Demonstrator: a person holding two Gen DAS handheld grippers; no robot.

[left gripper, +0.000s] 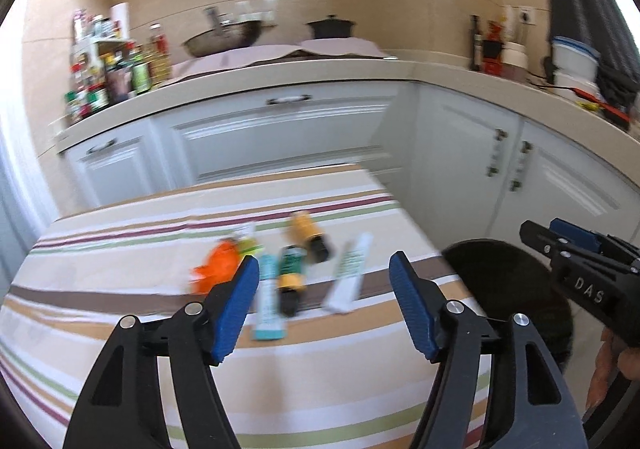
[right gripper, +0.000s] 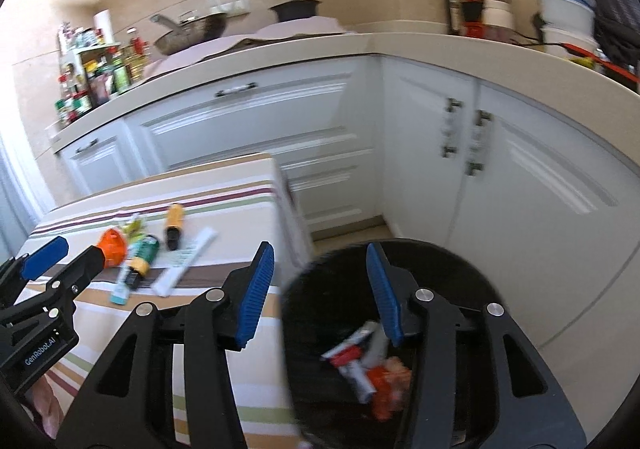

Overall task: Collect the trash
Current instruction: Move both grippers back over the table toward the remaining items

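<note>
On the striped tablecloth (left gripper: pixel 100 301) lie several pieces of trash: an orange wrapper (left gripper: pixel 216 269), a teal-and-white tube (left gripper: pixel 267 305), a green-and-yellow tube (left gripper: pixel 291 273), an orange bottle with a black cap (left gripper: pixel 309 235) and a white tube (left gripper: pixel 349 273). My left gripper (left gripper: pixel 323 263) hovers open just short of them, with nothing between its pads. A black bin (right gripper: pixel 444 261) stands on the floor to the right of the table, and red, white and orange trash (right gripper: pixel 362 363) lies inside it. My right gripper (right gripper: pixel 319 249) is open and empty over the bin's near rim.
White cabinets (left gripper: pixel 280 129) and a beige L-shaped counter (left gripper: pixel 360 69) run behind the table and bin. On the counter are a wok (left gripper: pixel 224 37), a dark pot (left gripper: pixel 330 27) and a rack of bottles (left gripper: pixel 108 69). A hand (left gripper: pixel 616 365) shows at the right edge.
</note>
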